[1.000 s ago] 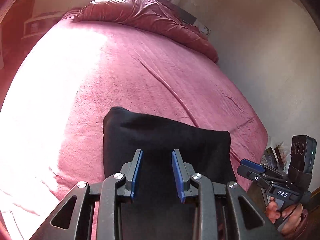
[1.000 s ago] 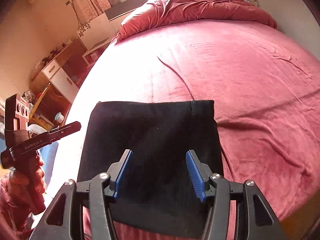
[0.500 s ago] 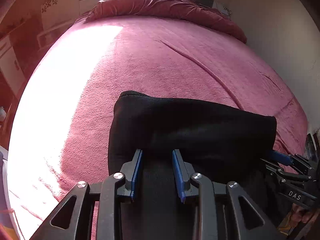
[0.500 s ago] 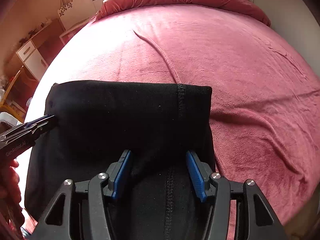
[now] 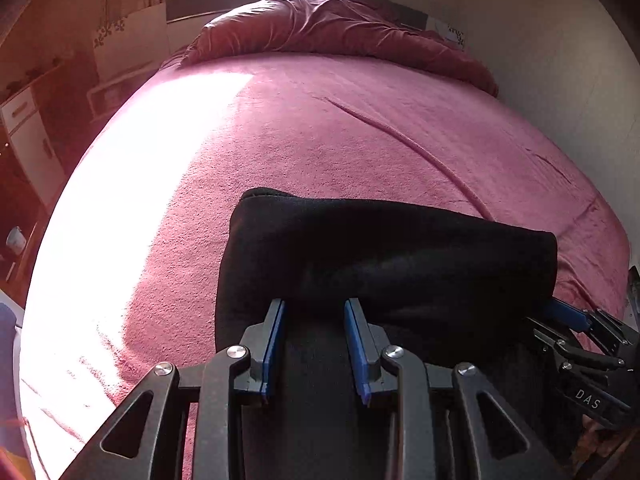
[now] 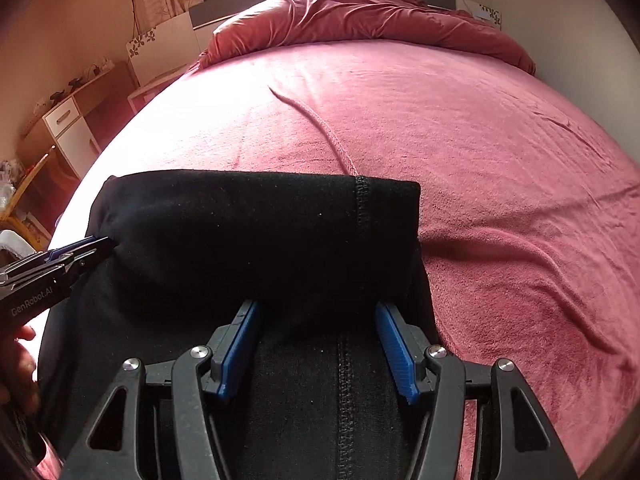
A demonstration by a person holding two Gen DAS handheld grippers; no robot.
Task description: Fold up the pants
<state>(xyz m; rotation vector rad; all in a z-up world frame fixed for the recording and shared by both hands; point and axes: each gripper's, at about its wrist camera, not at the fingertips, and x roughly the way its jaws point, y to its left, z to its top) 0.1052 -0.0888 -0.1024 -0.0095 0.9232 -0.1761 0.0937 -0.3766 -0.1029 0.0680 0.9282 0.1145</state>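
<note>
Black pants [image 5: 392, 256] [image 6: 248, 232] lie folded on the pink bed [image 5: 320, 132], the thick fold on the far side and a seam running toward me. My left gripper [image 5: 315, 306] is low over the near part of the pants, jaws apart, black cloth showing between the pads. In the right wrist view its tip [image 6: 98, 242] touches the fold's left end. My right gripper [image 6: 317, 308] hovers over the seam with its jaws opening; the cloth between them lies flat and unpinched. Its blue pad [image 5: 560, 312] sits at the fold's right end.
A bunched red duvet [image 6: 360, 16] lies at the head of the bed. A pale wall [image 5: 560, 60] runs along the bed's right side. A desk with white drawers [image 6: 68, 120] stands to the left. A hand [image 6: 16, 360] holds the left gripper's handle.
Both grippers have come down from the air beside the pants and now sit at the ends of the fold. The right jaws stand slightly wider.
</note>
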